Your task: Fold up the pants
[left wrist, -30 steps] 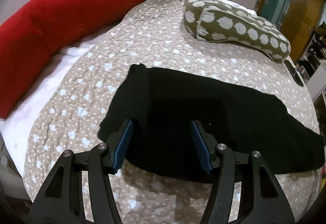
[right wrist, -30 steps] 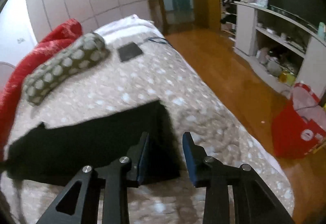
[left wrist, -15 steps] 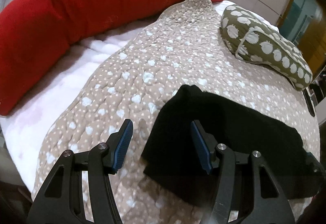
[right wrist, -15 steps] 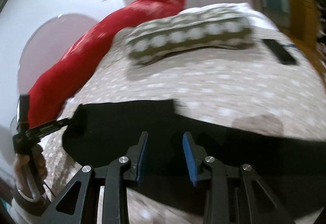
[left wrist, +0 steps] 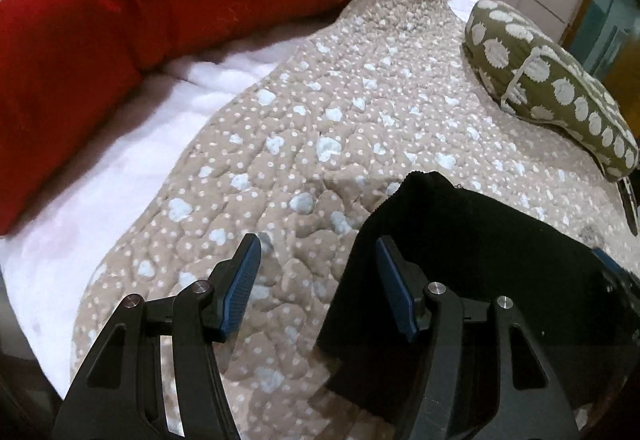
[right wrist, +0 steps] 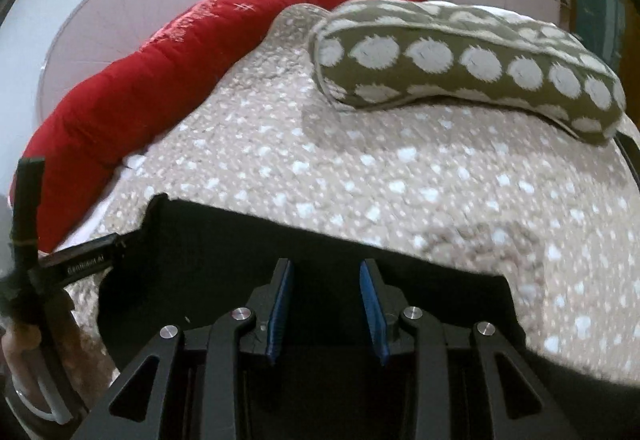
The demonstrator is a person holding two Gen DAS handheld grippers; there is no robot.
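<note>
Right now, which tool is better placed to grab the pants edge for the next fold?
Left. The left tool is open astride the black pants end edge; the right tool hovers mid-cloth, away from any edge.

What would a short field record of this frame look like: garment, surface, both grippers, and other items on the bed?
garment: black pants, lying flat on the bed
surface: beige spotted quilt
left gripper: open, straddling the garment's edge, one finger over quilt, one over fabric
right gripper: open, over the pants, holding nothing
other items: red blanket roll along the far side; olive polka-dot pillow
</note>
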